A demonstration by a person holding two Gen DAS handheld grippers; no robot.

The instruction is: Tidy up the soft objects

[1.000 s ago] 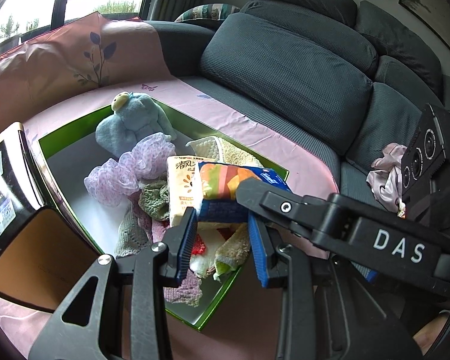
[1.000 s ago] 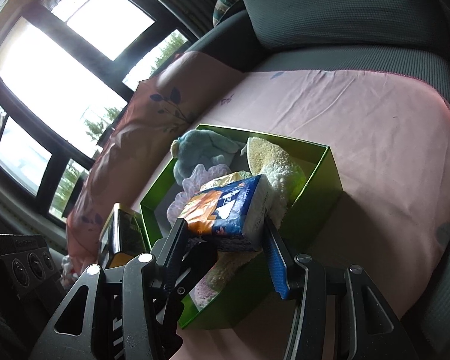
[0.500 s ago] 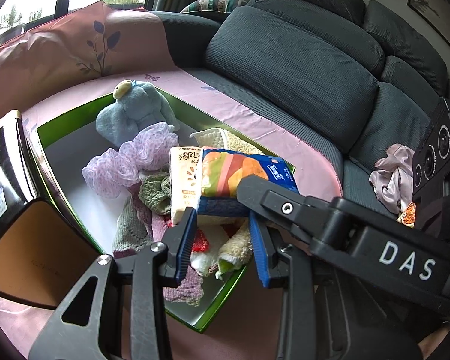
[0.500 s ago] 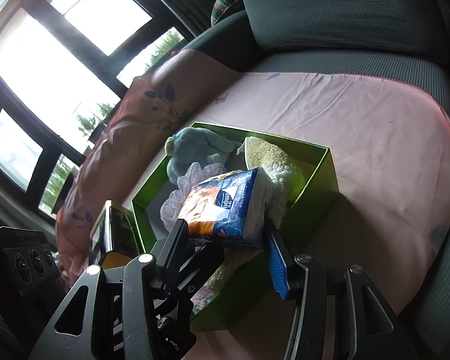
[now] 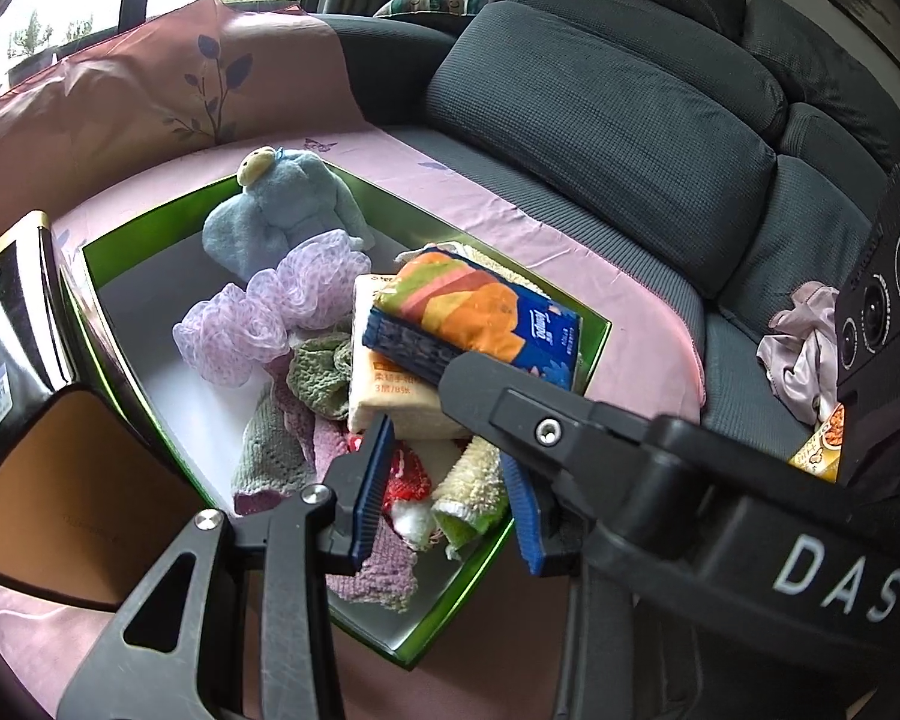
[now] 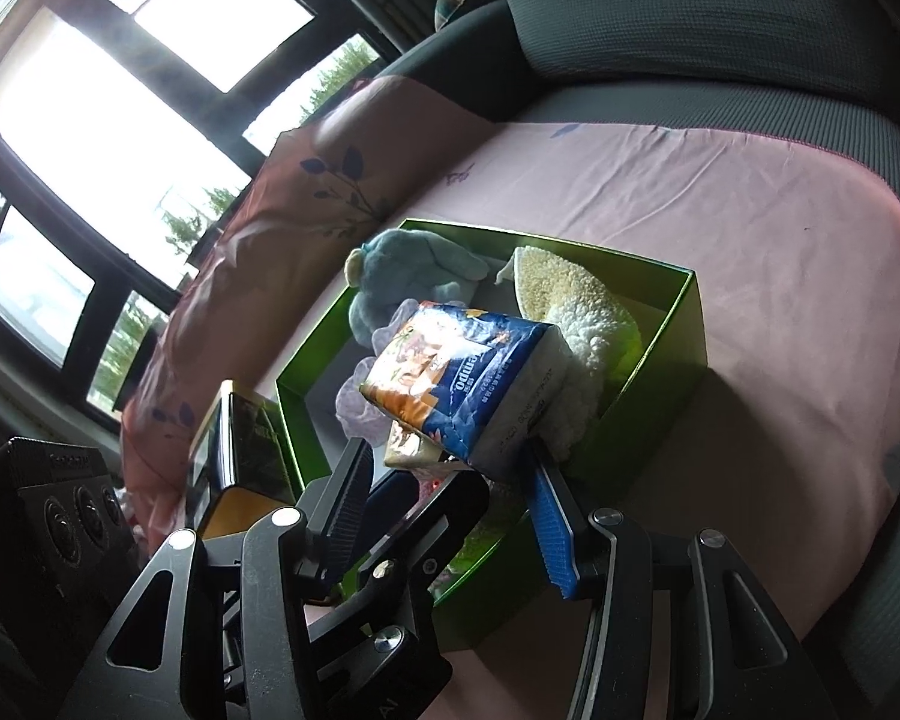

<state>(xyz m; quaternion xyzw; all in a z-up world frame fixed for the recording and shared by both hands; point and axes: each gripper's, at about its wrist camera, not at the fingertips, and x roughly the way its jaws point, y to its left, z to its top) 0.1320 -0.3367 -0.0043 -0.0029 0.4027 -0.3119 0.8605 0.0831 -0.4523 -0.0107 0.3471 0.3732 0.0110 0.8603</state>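
A green box (image 5: pixel 594 333) (image 6: pixel 672 324) on a pink sheet holds a blue plush toy (image 5: pixel 282 216) (image 6: pixel 414 276), a lilac mesh sponge (image 5: pixel 270 312), a cream tissue pack (image 5: pixel 390 396), knitted cloths (image 5: pixel 324 378) and rolled towels (image 5: pixel 468 486). My right gripper (image 6: pixel 450 504) holds a blue-and-orange tissue pack (image 6: pixel 468 372) (image 5: pixel 480 324) above the box, tilted, over the cream pack. My left gripper (image 5: pixel 450 498) is open and empty at the box's near corner, just above the rolled towels.
A dark grey sofa (image 5: pixel 600 102) stands behind. A fleecy cream towel (image 6: pixel 570 312) fills the box's far corner. A black box with a tan face (image 5: pixel 48 468) sits left of the green box. Crumpled pink cloth (image 5: pixel 804 354) and a snack packet (image 5: pixel 822 450) lie at right.
The right gripper has carried the blue-and-orange tissue pack farther over the box and tilted it more. The left gripper has stayed open near the box's front corner.
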